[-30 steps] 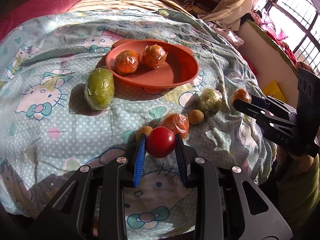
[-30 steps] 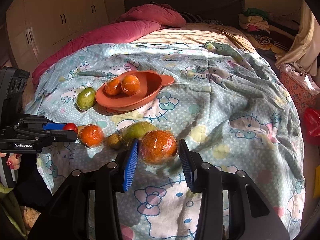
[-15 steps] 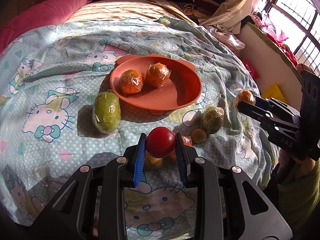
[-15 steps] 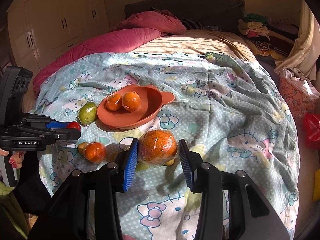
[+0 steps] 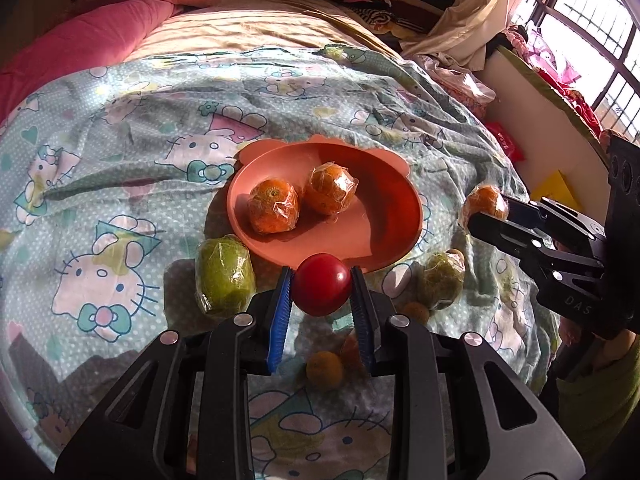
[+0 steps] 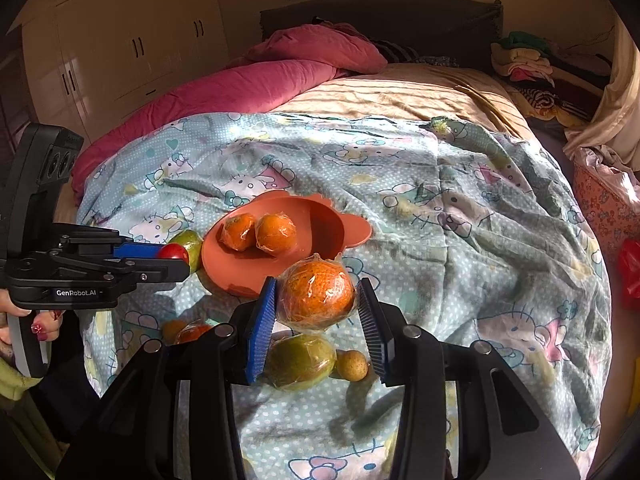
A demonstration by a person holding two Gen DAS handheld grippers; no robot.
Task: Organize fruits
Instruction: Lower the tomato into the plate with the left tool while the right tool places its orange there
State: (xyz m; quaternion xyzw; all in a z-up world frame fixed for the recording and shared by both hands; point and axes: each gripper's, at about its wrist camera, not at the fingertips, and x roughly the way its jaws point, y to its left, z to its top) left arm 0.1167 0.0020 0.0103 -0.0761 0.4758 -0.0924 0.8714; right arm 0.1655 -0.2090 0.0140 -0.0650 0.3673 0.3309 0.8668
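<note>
My left gripper [image 5: 322, 290] is shut on a red tomato [image 5: 323, 288] and holds it in the air at the near rim of the orange plate [image 5: 384, 216]. The plate holds two wrapped oranges [image 5: 274, 207]. My right gripper [image 6: 318, 300] is shut on a wrapped orange [image 6: 316, 295], held above the bed just right of the plate [image 6: 320, 220]. The left gripper with its tomato [image 6: 173, 251] shows at the left of the right wrist view. The right gripper's orange [image 5: 484, 204] shows at the right of the left wrist view.
On the Hello Kitty sheet [image 5: 120, 184] lie a wrapped green fruit [image 5: 225, 276] left of the plate, another wrapped green fruit [image 6: 301, 362], two small brown fruits [image 6: 352, 365] and a wrapped orange [image 6: 192, 332]. Pink bedding [image 6: 240, 92] lies at the back. Clothes are piled at the right.
Both grippers have lifted and moved forward toward the plate with their fruits. The loose fruits on the sheet now lie below and behind the fingers.
</note>
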